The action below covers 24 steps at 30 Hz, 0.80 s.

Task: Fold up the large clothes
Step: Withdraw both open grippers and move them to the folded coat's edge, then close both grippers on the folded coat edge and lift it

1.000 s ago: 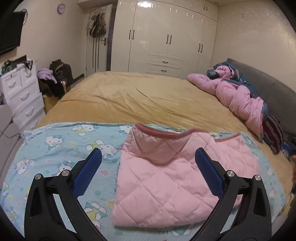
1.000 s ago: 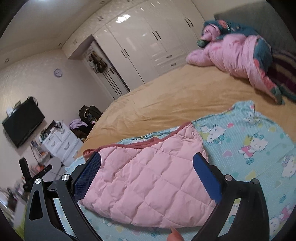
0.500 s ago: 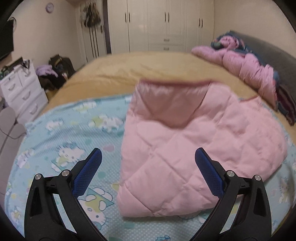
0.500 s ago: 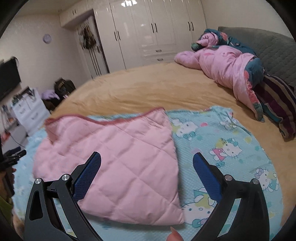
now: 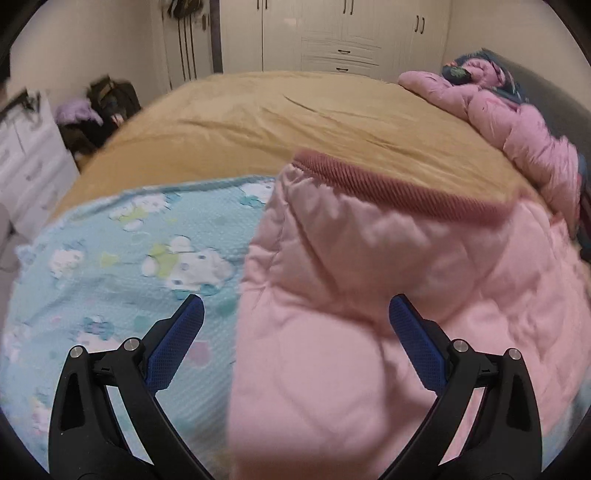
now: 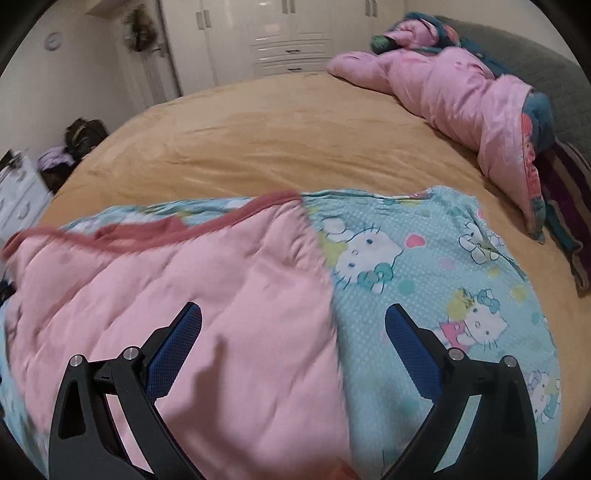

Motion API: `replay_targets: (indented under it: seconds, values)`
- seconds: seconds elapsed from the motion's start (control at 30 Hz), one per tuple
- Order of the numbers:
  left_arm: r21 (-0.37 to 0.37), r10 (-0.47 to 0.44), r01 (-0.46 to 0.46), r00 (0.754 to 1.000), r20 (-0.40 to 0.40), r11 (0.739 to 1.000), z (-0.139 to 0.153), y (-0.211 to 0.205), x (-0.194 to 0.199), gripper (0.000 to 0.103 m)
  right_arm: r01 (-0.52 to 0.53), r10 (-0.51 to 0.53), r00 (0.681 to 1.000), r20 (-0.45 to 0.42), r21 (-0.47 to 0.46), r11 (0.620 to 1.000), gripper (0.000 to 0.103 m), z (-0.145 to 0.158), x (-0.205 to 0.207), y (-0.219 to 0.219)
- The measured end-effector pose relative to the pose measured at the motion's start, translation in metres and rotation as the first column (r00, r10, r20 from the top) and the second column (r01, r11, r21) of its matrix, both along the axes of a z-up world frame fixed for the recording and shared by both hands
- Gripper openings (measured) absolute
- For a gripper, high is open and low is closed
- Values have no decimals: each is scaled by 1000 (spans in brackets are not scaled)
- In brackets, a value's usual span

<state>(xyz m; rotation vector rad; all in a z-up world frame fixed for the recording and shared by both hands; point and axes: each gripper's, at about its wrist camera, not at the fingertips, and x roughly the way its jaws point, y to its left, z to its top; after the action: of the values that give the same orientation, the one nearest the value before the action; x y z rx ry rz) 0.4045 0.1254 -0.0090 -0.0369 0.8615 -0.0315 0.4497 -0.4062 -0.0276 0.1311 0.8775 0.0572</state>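
A folded pink quilted garment [image 5: 388,295] with a dark pink ribbed hem lies on a light blue cartoon-cat sheet [image 5: 122,266] on the bed. It also shows in the right wrist view [image 6: 207,302]. My left gripper [image 5: 295,321] is open, low over the garment's left edge, its left finger over the sheet. My right gripper [image 6: 293,325] is open over the garment's right edge, its right finger over the sheet [image 6: 443,280]. Neither holds anything.
The tan bedspread [image 5: 295,118] stretches beyond the sheet. A crumpled pink duvet [image 6: 454,92] lies by the grey headboard at the right. White wardrobes [image 5: 332,33] stand at the back, a white drawer unit [image 5: 26,162] and bags at the left.
Both grippers have moved down and closer to the garment, which now fills more of each view. Both stay open and empty.
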Motion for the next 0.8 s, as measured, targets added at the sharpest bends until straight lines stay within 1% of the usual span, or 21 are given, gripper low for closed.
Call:
replay_targets:
  seconds: [0.1,0.13,0.17,0.2,0.23,0.3,0.33,0.37,0.4,0.43,0.47,0.5,0.53,0.6,0.63,0.7,0.77,0.8]
  values:
    - [-44,-13,13,1000,-20,999,-8,3,15,94,-3,3,1000,-25,10,1000,99,-9,21,-1]
    - [-70,-16,14,1000,-27,997,-13,6,21,94,-8,8,999,-32,13,1000,98,-11,26,-1]
    - [-85,-17,15,999,-32,996,-15,6,26,94,-13,14,999,-33,19,1000,96,-14,29,0]
    - [-114,-20,15,999,-39,993,-20,8,29,94,-30,31,999,-30,40,999,77,-16,32,1]
    - [-135,-25,18,998,-49,991,-24,9,32,94,-46,47,999,-25,56,997,66,-17,33,2]
    - [-147,-30,24,999,-41,989,-28,9,34,94,-40,41,999,-8,37,998,45,-17,31,6]
    - [-150,-38,33,999,-27,988,-28,7,34,94,-45,44,999,13,35,998,41,-17,28,7]
    - [-148,-44,42,999,-13,988,-27,5,33,91,-49,48,998,34,40,998,37,-16,25,7]
    - [-132,-43,43,999,3,990,-25,2,31,78,-50,48,997,53,45,998,32,-14,22,7]
    - [-113,-39,40,999,8,993,-25,0,31,59,-54,50,996,75,61,997,29,-12,18,6]
    - [-76,-32,33,999,16,997,-24,-4,30,48,-49,43,995,94,66,997,26,-9,14,4]
    - [-38,-35,36,999,25,999,-23,-8,28,23,-38,30,993,111,71,997,23,-5,10,3]
    - [-26,-52,53,998,34,998,-21,-11,26,9,-34,23,992,128,86,996,22,-1,7,1]
    - [15,-92,91,993,72,996,-16,-17,20,4,-25,4,985,170,117,993,19,11,1,-5]
    - [49,-105,101,990,97,994,-10,-19,15,3,-21,-8,980,199,140,990,19,20,-2,-9]
    - [48,-104,98,985,139,994,1,-14,9,2,-18,-25,970,242,174,985,18,35,-3,-15]
    - [33,-65,60,983,172,998,11,-4,8,2,-13,-50,955,292,212,977,18,51,-1,-22]
    - [10,-33,32,980,194,999,18,6,8,2,-12,-60,951,304,230,973,18,56,3,-24]
